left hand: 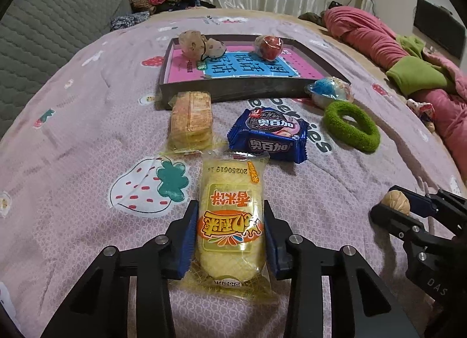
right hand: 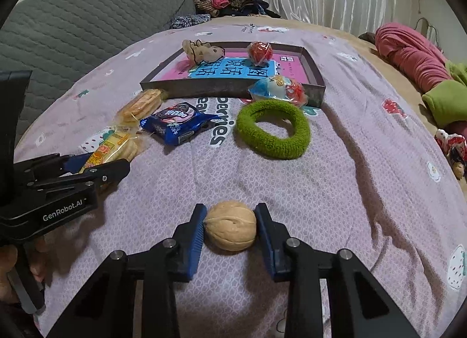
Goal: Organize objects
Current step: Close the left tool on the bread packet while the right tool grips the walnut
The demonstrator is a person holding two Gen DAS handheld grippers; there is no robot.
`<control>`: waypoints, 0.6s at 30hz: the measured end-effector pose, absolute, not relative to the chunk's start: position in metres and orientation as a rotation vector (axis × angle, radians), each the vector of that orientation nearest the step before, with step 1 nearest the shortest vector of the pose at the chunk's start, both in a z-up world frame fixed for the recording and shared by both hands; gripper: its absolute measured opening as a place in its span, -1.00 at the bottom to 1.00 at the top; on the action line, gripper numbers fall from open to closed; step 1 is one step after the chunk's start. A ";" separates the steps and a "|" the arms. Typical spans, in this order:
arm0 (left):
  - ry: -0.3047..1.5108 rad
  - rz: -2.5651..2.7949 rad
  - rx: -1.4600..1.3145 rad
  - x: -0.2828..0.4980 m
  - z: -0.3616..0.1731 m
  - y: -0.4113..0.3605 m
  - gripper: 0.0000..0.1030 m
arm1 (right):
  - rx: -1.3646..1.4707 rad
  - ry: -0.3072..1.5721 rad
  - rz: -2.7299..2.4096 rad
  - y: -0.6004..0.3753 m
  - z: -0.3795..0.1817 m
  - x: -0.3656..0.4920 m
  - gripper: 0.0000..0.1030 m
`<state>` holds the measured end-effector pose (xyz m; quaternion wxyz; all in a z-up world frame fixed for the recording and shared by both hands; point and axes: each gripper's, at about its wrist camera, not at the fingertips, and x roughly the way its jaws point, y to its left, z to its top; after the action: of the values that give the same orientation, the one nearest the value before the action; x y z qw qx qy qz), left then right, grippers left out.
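Note:
My left gripper (left hand: 230, 221) is shut on a yellow rice cracker packet (left hand: 230, 215), pads against both its sides, low over the pink bedspread; it also shows in the right wrist view (right hand: 113, 148). My right gripper (right hand: 230, 221) is shut on a walnut (right hand: 230, 225), also visible in the left wrist view (left hand: 397, 202). Ahead lies a shallow dark tray (left hand: 248, 91) holding a brown plush toy (left hand: 201, 43) and a red wrapped ball (left hand: 270, 46).
On the bedspread lie a clear biscuit pack (left hand: 191, 120), a blue cookie packet (left hand: 268, 136), a green fuzzy ring (left hand: 351, 126) and a blue-and-white wrapped toy (left hand: 329, 91) against the tray's corner. Pink and green bedding lies to the right, a grey quilted cushion to the left.

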<state>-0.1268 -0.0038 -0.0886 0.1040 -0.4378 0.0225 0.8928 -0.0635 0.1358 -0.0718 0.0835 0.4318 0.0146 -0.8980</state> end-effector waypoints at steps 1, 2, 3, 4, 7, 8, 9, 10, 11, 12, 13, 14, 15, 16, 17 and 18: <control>0.069 2.631 -1.292 -0.126 -0.089 -0.004 -0.22 | 1.288 0.047 -2.682 0.135 -0.072 -0.063 -0.32; 0.066 2.634 -1.291 -0.126 -0.089 -0.004 -0.22 | 1.285 0.047 -2.683 0.135 -0.072 -0.061 -0.32; 0.061 2.631 -1.294 -0.126 -0.089 -0.004 -0.22 | 1.281 0.046 -2.682 0.135 -0.072 -0.060 -0.32; 0.055 2.631 -1.293 -0.126 -0.088 -0.004 -0.22 | 1.281 0.043 -2.682 0.135 -0.072 -0.059 -0.32; 0.036 2.636 -1.293 -0.124 -0.087 -0.006 -0.22 | 1.279 0.020 -2.682 0.137 -0.071 -0.055 -0.32; 0.031 2.642 -1.290 -0.123 -0.085 -0.007 -0.23 | 1.276 0.003 -2.683 0.139 -0.070 -0.054 -0.32; 0.027 2.641 -1.287 -0.121 -0.084 -0.007 -0.23 | 1.276 -0.004 -2.683 0.140 -0.070 -0.054 -0.32; 0.021 2.640 -1.285 -0.119 -0.083 -0.007 -0.23 | 1.275 -0.010 -2.683 0.140 -0.069 -0.052 -0.32; 0.014 2.644 -1.279 -0.117 -0.081 -0.008 -0.23 | 1.274 -0.011 -2.681 0.140 -0.068 -0.051 -0.32; 0.013 2.646 -1.278 -0.114 -0.079 -0.008 -0.23 | 1.275 -0.012 -2.682 0.140 -0.068 -0.049 -0.32; 0.016 2.650 -1.276 -0.112 -0.077 -0.008 -0.23 | 1.274 -0.018 -2.681 0.141 -0.067 -0.048 -0.32; 0.014 2.658 -1.270 -0.109 -0.074 -0.008 -0.23 | 1.273 -0.022 -2.679 0.141 -0.066 -0.047 -0.32; 0.015 2.657 -1.270 -0.106 -0.072 -0.008 -0.22 | 1.273 -0.027 -2.677 0.140 -0.066 -0.045 -0.32; 0.011 2.665 -1.267 -0.102 -0.070 -0.008 -0.23 | 1.273 -0.031 -2.676 0.141 -0.065 -0.044 -0.32; 0.007 2.668 -1.264 -0.100 -0.068 -0.008 -0.23 | 1.271 -0.034 -2.675 0.140 -0.064 -0.042 -0.32; 0.003 2.663 -1.260 -0.097 -0.066 -0.008 -0.23 | 1.269 -0.035 -2.674 0.140 -0.063 -0.040 -0.32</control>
<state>-0.0969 -0.0079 -0.0659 0.0975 -0.4257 0.0009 0.8996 -0.0404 0.1399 -0.0630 0.0907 0.4270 -0.0118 -0.8996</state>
